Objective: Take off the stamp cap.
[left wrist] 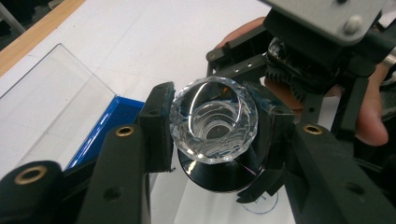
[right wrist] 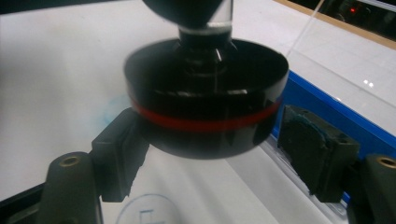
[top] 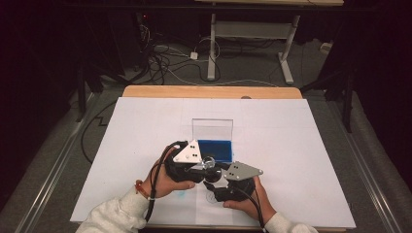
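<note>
**Glass piece held between two grippers in front of the blue box**

Where the person's forearms enter at the near edge of the table, each hand carries a gripper, and the two meet just in front of a blue box. The left gripper is clamped on a clear faceted glass cup: in the left gripper view its two jaws press the cup's cut rim from either side, and the hollow of the cup faces the camera. Below the cup sits a round black base with a thin red band, joined to it by a short stem. In the right gripper view the right gripper has its jaws apart, one on each side of this base; the left pad looks close to or touching the rim, while the right pad stands clear of it, with a gap showing. The right hand grips its tool just beside the left one.

Just beyond the grippers lies the blue box, shallow, with a clear lid standing upright at its far edge. White paper covers the table, its wooden edge showing at the far side. Farther off, on the floor, cables trail near a white desk frame.
</note>
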Tool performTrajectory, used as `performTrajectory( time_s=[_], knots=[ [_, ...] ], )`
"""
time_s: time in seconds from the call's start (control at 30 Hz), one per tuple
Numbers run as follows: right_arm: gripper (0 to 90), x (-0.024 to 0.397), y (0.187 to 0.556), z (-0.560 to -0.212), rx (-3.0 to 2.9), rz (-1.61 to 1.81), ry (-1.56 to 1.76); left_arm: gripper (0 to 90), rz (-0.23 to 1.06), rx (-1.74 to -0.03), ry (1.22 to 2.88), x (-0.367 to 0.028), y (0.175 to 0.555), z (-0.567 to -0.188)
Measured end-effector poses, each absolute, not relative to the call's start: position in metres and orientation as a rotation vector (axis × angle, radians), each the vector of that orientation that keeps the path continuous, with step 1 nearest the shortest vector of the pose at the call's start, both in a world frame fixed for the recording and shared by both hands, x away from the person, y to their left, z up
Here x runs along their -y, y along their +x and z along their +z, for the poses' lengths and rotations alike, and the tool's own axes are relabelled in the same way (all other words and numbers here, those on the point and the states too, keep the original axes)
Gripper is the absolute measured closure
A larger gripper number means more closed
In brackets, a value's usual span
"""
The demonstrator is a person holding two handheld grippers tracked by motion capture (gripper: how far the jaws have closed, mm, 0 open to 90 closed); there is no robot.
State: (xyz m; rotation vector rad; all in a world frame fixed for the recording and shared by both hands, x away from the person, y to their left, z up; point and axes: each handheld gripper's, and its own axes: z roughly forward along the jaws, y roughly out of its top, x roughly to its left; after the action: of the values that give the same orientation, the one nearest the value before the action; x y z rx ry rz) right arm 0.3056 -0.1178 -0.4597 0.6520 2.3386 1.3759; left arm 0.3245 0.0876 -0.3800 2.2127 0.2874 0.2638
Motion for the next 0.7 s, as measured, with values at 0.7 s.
performTrajectory(
  time_s=[0.7],
  knots=[
    [33.7, 0.1223, 0.3045, -0.4631, -2.288, 1.421, 0.661, 54.8, 0.243, -0.284, 2.211, -0.0847, 0.3247, -0.3835]
  ],
)
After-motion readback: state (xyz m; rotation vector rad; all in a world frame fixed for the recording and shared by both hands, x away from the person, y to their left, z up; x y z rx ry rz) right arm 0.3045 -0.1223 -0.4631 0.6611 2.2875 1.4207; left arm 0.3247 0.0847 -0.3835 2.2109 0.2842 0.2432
